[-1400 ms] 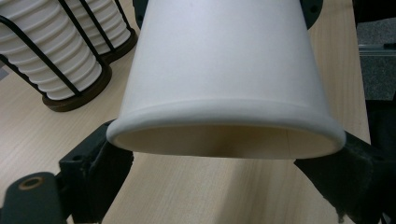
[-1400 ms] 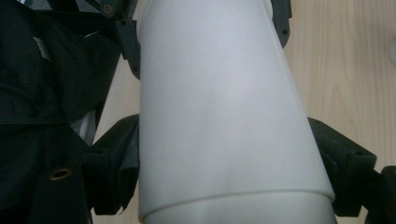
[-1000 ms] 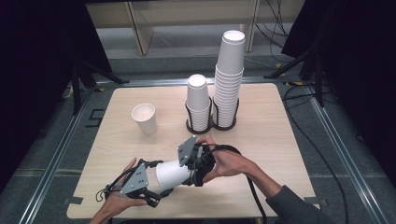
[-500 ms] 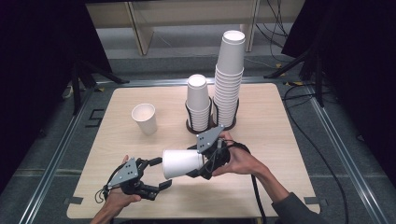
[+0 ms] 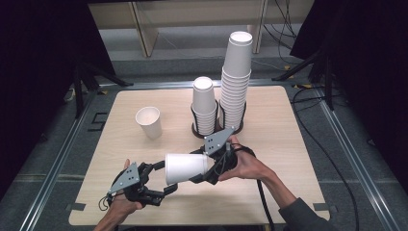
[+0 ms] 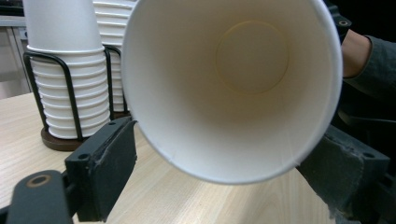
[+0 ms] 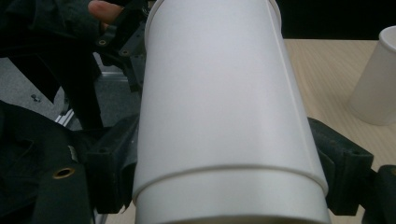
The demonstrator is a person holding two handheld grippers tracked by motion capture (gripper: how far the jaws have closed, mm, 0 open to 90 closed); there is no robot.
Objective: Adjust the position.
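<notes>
Material: white paper cup (image 5: 186,168), held on its side above the light wooden table (image 5: 293,144), lower centre of the high view, open mouth toward the lower left.
Cup, left gripper view: the mouth and inner base face the camera (image 6: 233,84); the rim sits between the two black jaws.
Cup, right gripper view: the outer wall (image 7: 224,116) runs up the frame from the bottom, base end nearest the camera.
Right gripper (image 5: 204,168): just right of the cup in the high view, clamped on its base end; both pads press the wall on either side in the right gripper view.
Right hand (image 5: 245,166): wrapped around the gripper body, lower centre-right, dark sleeve entering from the bottom edge.
Left gripper (image 5: 163,180): lower left of the high view; the jaws have just been closing and now stand narrowly apart beside the cup mouth. In the left gripper view a gap shows between the left pad and the rim; contact at the right pad cannot be determined.
Left hand (image 5: 120,207): at the bottom edge, lower left.
Single cup (image 5: 149,122): upright on the table, centre left, well apart from both grippers.
Short stack (image 5: 204,103): inverted cups in a black wire holder, upper centre.
Tall stack (image 5: 235,79): inverted cups just right of the short stack, touching it.
</notes>
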